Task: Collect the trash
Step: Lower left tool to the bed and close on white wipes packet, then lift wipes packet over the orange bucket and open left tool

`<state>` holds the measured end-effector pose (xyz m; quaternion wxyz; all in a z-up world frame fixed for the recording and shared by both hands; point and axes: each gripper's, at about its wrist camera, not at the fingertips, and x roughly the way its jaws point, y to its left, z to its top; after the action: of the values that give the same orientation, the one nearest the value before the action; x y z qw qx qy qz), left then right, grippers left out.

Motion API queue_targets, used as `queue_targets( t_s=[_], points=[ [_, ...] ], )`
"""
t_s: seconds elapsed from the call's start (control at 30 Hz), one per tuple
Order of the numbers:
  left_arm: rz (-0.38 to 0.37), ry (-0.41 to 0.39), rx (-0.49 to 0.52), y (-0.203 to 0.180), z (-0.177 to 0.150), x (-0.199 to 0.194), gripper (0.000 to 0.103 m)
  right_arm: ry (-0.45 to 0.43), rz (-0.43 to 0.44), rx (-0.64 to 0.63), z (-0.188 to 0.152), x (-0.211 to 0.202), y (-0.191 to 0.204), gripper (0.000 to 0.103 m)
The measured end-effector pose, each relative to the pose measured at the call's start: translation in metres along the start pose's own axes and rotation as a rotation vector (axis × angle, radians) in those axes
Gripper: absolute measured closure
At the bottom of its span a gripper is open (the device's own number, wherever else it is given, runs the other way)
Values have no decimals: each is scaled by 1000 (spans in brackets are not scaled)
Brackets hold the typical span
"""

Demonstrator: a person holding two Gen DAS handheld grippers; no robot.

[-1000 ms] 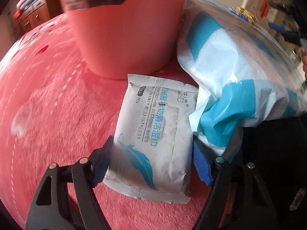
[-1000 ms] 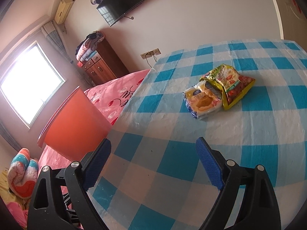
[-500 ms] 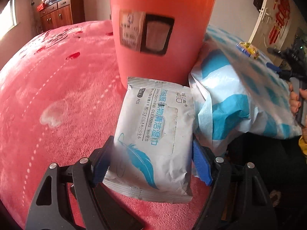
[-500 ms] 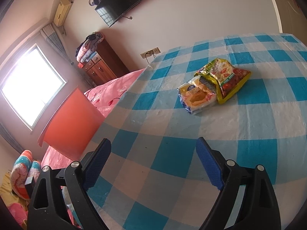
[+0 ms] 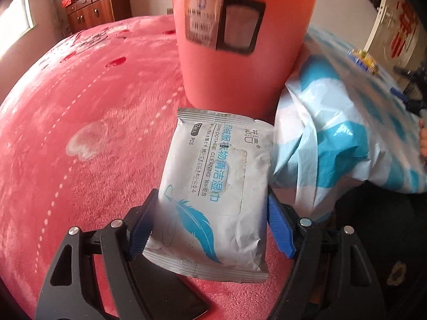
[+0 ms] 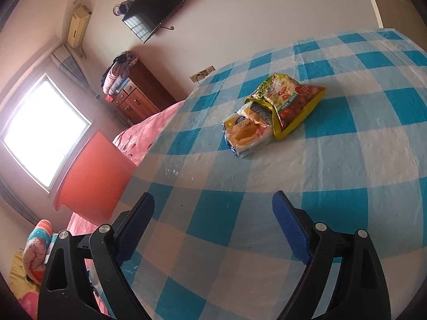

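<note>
your left gripper (image 5: pixel 210 229) clamps the wipes pack (image 5: pixel 213 194) for the orange bin (image 5: pixel 240 40); right gripper (image 6: pixel 213 226) gapes, empty.

A bed (image 5: pixel 88 138) under a fuzzy pink blanket (image 5: pixel 66 192) spreads below and ahead of the left jaws. An orange-red bin (image 5: pixel 240 53) stands on it straight ahead of those jaws. Just right of the bin is the counter (image 6: pixel 333 165), covered in a blue-and-white checked plastic cloth (image 6: pixel 213 213) whose crumpled edge hangs down to the right of the left jaws. Ahead of the right jaws, well beyond their tips, two snack packets lie on the cloth touching: a yellow-green one (image 6: pixel 291 104) and a paler one (image 6: pixel 246 133), its end tucked into the first.
</note>
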<state>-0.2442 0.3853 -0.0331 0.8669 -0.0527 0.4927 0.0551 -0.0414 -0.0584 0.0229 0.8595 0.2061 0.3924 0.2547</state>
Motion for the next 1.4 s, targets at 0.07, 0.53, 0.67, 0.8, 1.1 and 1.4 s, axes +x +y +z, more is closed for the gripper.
queue_targets(
  t_s=[0.07,0.53,0.67,0.8,1.1,1.4],
  points=[
    [11,18,-2,-1,-2,6,27,-4,4,3,1,-2,-2,14],
    [-89,133,-190,22,-25,35,25,2,6,17,3,-3,-12,14],
    [-69,121,-170,16,-28,35,25,5,-1,6,3,-1,-9,14],
    [-34,123,-135,7,-26,33,28,7,-8,2,2,0,-6,14],
    [37,51,-190,20,-15,-3,30,8,-4,7,2,0,-7,14],
    [139,-170,-210,38,41,-102,30,14,4,10,1,1,-7,14]
  ],
)
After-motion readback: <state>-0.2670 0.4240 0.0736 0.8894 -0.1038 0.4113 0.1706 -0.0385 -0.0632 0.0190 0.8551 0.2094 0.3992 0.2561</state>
